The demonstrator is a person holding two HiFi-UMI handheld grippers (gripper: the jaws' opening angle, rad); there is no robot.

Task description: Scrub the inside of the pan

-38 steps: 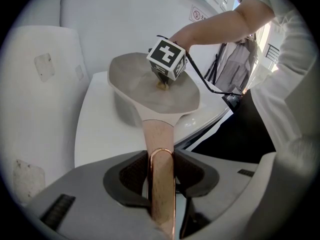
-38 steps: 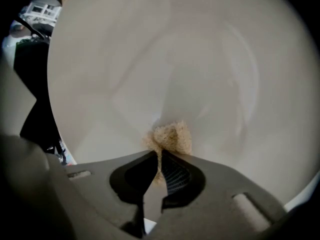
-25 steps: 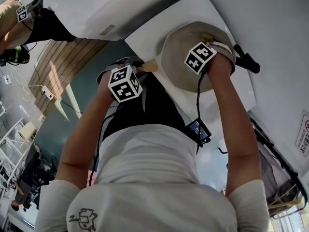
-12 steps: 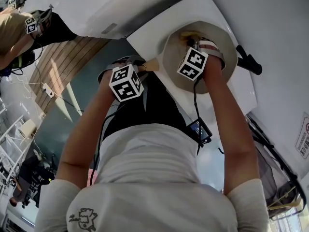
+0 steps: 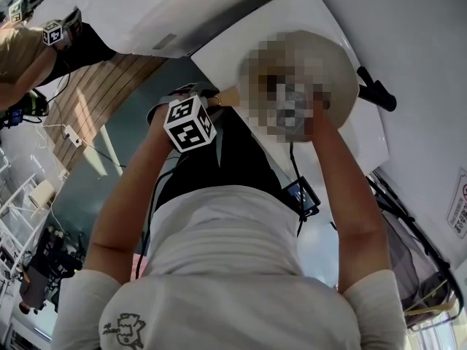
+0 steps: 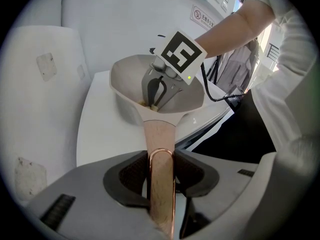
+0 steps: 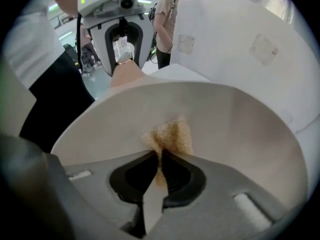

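Observation:
A beige pan stands on a white table. My left gripper is shut on the pan's wooden handle, which has a copper loop at its end. In the right gripper view, my right gripper is shut on a tan scrub pad, pressed against the pan's inner surface close to the handle side. The left gripper view shows the right gripper pointing steeply down into the pan bowl. A mosaic patch hides the right gripper in the head view.
A black object lies on the table beyond the pan. The table's edge runs just beside the pan, with the person's body close to it. Another person stands at the far left over a wooden floor.
My right gripper has swept with the pad from the pan's far right side leftward, toward the handle side. The left gripper and the pan have stayed where they were.

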